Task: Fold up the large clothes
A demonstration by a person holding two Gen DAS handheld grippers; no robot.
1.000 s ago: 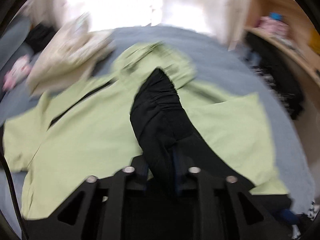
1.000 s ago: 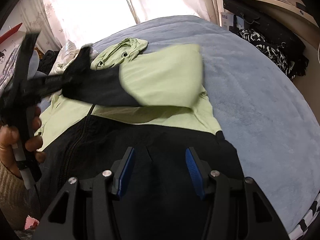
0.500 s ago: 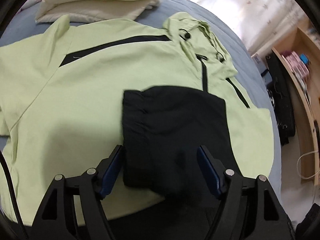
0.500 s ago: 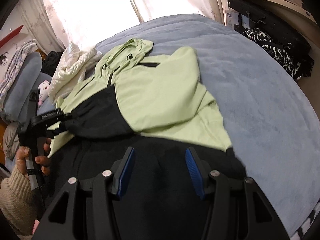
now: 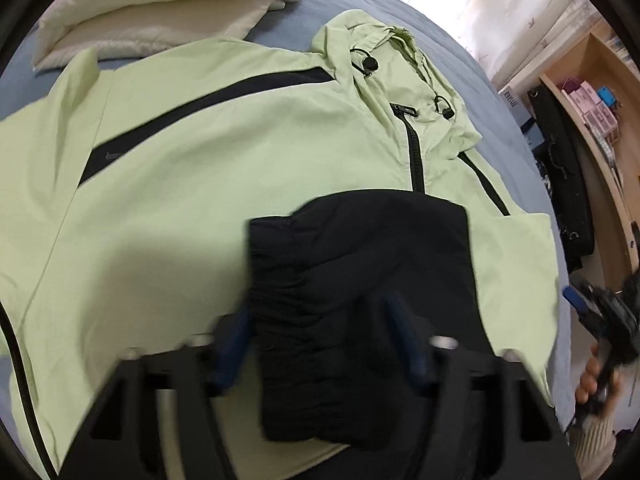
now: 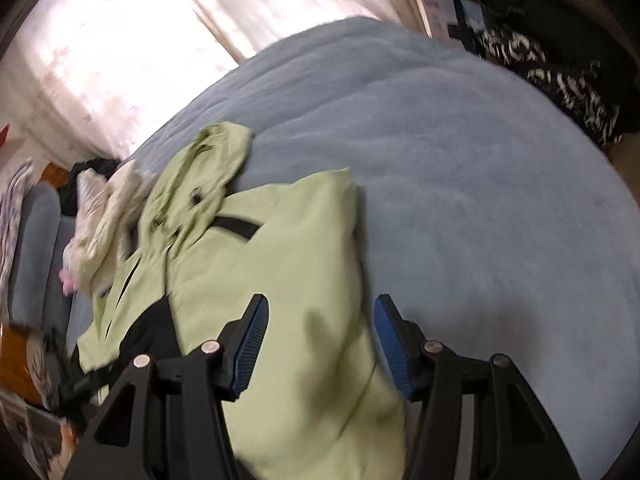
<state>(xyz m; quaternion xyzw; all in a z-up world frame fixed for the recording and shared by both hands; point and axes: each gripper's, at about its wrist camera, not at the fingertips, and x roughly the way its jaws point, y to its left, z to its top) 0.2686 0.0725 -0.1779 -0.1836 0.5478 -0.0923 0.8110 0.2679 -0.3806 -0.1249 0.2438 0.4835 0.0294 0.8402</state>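
Observation:
A light green hooded jacket [image 5: 200,168] with black stripes and zip lies spread on the blue bed. Its black sleeve end [image 5: 360,280] is folded across the chest. My left gripper [image 5: 320,332] is open just above that black cuff, jaws on either side, not holding it. In the right wrist view the jacket [image 6: 280,264] shows with its folded right side under my right gripper [image 6: 318,332], which is open and empty above the green cloth near the jacket's right edge. The right gripper also shows in the left wrist view [image 5: 600,320].
A cream quilted garment [image 5: 160,4] lies beyond the jacket's shoulder. The blue blanket [image 6: 480,160] stretches to the right. Dark bags and patterned cloth [image 6: 560,72] lie beside the bed, with wooden shelves [image 5: 592,112] and bright curtains [image 6: 160,40] beyond.
My left gripper laid the black sleeve across the chest, opened and let go. My right gripper moved forward over the jacket's green right side.

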